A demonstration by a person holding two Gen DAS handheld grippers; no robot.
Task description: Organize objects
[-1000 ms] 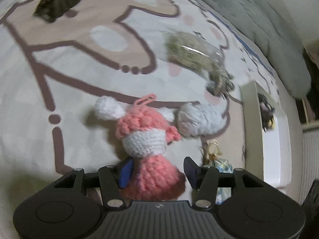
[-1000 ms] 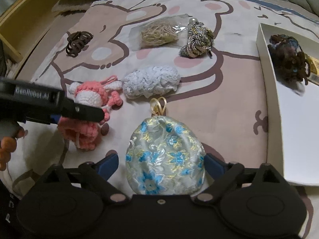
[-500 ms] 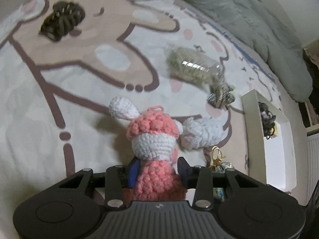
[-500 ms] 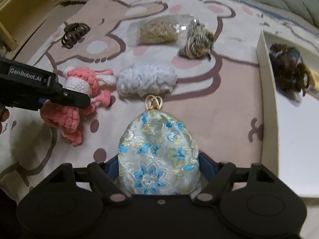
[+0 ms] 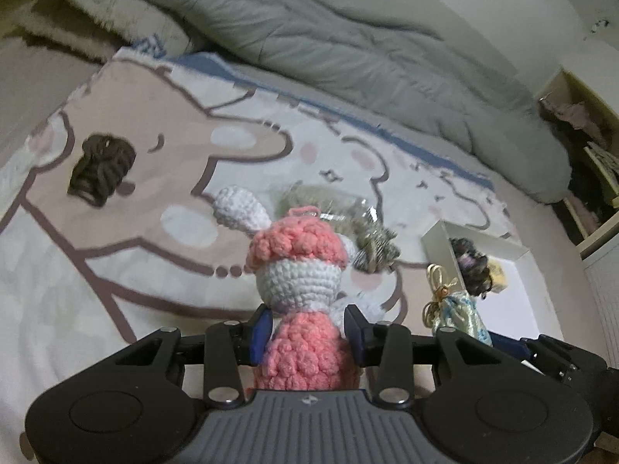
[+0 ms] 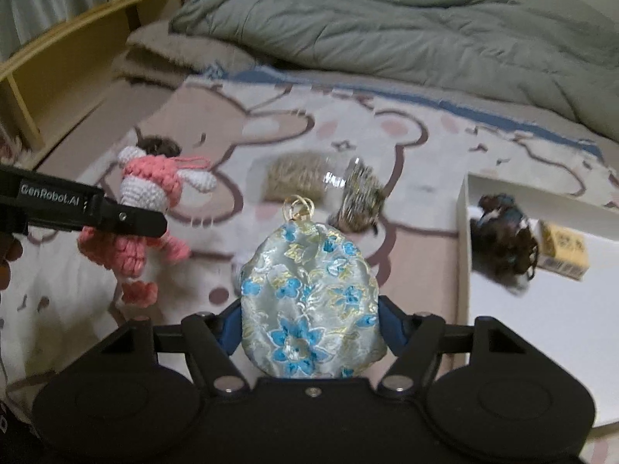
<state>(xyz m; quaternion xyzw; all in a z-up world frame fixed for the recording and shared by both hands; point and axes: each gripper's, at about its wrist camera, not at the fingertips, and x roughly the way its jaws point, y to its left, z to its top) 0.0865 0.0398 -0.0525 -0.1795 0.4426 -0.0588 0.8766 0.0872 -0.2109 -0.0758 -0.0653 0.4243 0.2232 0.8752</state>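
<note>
Both my grippers are holding toys above the blanket.

A grey duvet is filling the top; a white box is sitting at right. My right gripper is clamping the flowered pouch at lower centre. My left gripper is pinching the pink crochet doll, raised at centre.

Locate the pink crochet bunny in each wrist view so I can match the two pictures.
Left wrist: pink crochet bunny at bottom centre, clamped between the left gripper fingers, head up.
Right wrist: the bunny is at left, lifted off the blanket in the left gripper.
Shared landmark: the white box holding a dark scrunchie, at right in both.
</note>
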